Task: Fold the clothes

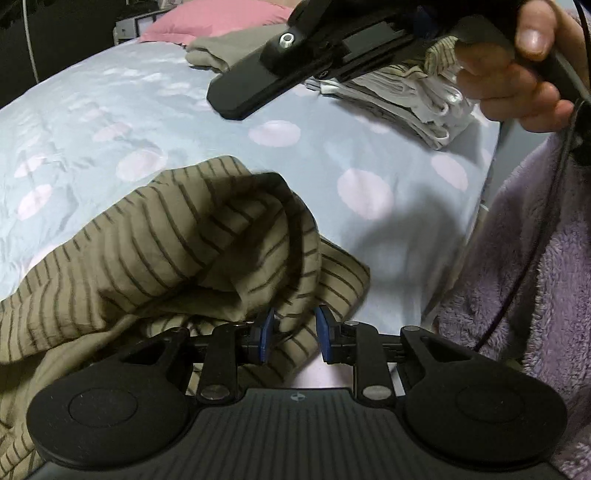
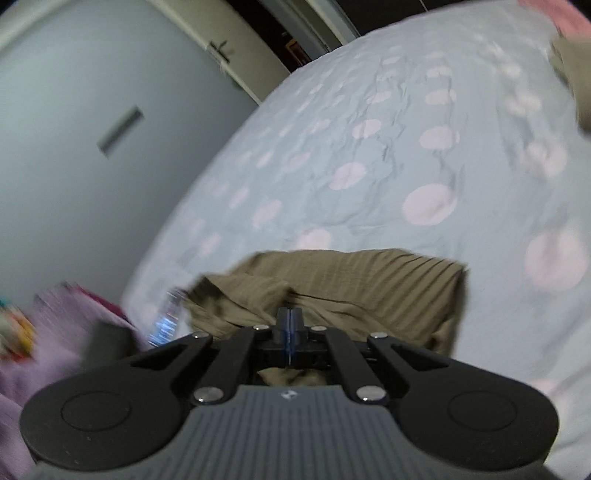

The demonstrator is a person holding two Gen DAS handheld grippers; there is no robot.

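A tan garment with thin dark stripes [image 1: 177, 258] lies bunched on the pale blue bedcover with pink dots [image 1: 147, 110], part of it raised in a hump. My left gripper [image 1: 295, 332] is open, and the garment's edge runs between its blue fingers [image 1: 265, 334]. In the right wrist view my right gripper [image 2: 290, 325] is shut with nothing between its pads, hovering over the same tan garment [image 2: 351, 280]. The left wrist view shows the right gripper's black body [image 1: 332, 48] up in the air, held by a person's hand [image 1: 517, 81].
A stack of folded light clothes [image 1: 406, 99] sits at the far right of the bed, with a folded tan item [image 1: 210, 55] and a pink pillow [image 1: 221, 18] behind. A purple fleece sleeve [image 1: 535, 295] is at the right. A grey door [image 2: 74, 147] stands beyond the bed.
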